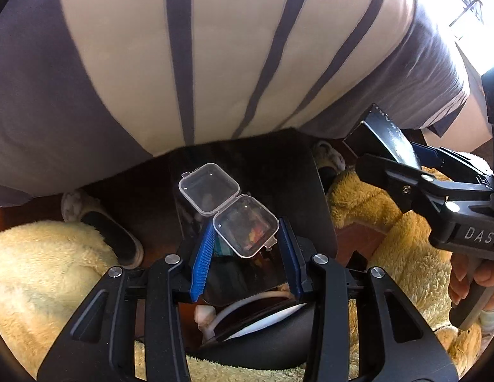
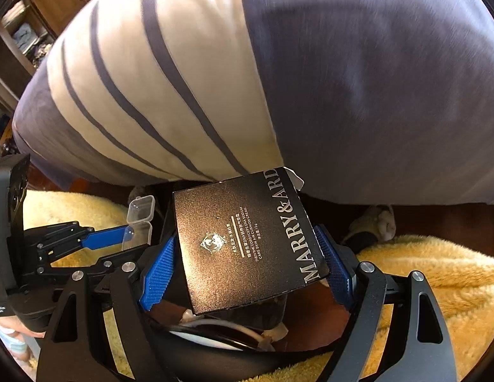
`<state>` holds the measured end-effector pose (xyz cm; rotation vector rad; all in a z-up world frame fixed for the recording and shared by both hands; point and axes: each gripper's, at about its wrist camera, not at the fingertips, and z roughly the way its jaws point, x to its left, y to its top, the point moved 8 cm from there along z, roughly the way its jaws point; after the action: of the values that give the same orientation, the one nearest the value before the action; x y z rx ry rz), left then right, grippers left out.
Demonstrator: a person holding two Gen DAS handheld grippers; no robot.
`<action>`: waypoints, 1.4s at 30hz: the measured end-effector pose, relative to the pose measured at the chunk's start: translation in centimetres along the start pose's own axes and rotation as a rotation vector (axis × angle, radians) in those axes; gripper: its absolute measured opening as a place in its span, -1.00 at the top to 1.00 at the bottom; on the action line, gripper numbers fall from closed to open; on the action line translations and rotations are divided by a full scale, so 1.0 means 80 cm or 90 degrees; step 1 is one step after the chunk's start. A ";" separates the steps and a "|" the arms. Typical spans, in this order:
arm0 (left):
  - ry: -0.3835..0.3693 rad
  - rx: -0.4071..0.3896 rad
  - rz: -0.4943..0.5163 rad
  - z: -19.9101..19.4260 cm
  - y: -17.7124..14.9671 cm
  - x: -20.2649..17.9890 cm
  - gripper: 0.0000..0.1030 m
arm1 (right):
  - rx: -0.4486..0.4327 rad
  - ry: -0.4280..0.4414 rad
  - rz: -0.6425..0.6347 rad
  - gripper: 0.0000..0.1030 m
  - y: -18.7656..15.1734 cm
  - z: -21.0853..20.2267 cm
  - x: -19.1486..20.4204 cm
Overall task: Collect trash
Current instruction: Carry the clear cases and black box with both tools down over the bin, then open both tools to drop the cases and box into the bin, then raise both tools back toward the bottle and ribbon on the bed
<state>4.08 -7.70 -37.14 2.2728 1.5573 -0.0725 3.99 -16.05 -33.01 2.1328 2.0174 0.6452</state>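
Note:
My left gripper (image 1: 247,238) is shut on a small clear plastic hinged box (image 1: 243,222) whose lid (image 1: 208,187) stands open. The box also shows in the right wrist view (image 2: 139,226), held at the left. My right gripper (image 2: 250,261) is shut on a flat black cosmetics carton (image 2: 247,242) printed "MARRY&ARD". The carton shows in the left wrist view (image 1: 387,137) at the right. Both are held over a dark bin (image 1: 297,184) with a black rim and white liner (image 2: 215,334) below.
The person's striped grey and cream shirt (image 1: 183,63) fills the upper half of both views. Yellow fluffy fabric (image 1: 39,270) lies on both sides. Slippers (image 1: 113,232) stand on the dark wooden floor. A wooden shelf (image 2: 33,31) is at the far left.

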 end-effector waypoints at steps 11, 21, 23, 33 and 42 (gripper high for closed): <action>-0.008 0.036 -0.006 0.024 -0.004 -0.003 0.24 | 0.050 0.017 0.018 -0.62 0.004 0.034 0.005; 0.012 0.029 -0.012 0.020 0.000 0.003 -0.24 | 0.035 0.017 0.042 -0.81 0.006 0.034 -0.014; 0.017 0.023 -0.012 0.016 0.002 0.004 -0.32 | 0.029 0.017 0.049 -0.82 0.008 0.030 -0.016; 0.064 -0.032 0.006 -0.021 0.016 0.004 -0.71 | -0.012 0.007 0.063 -0.91 0.017 0.003 -0.031; 0.101 -0.143 0.014 -0.104 0.047 0.003 -0.80 | -0.080 -0.009 0.052 -0.92 0.043 -0.053 -0.035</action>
<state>6.16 -5.81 -28.48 2.1613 1.5305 0.2806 5.48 -19.93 -28.49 2.1492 1.8381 0.7455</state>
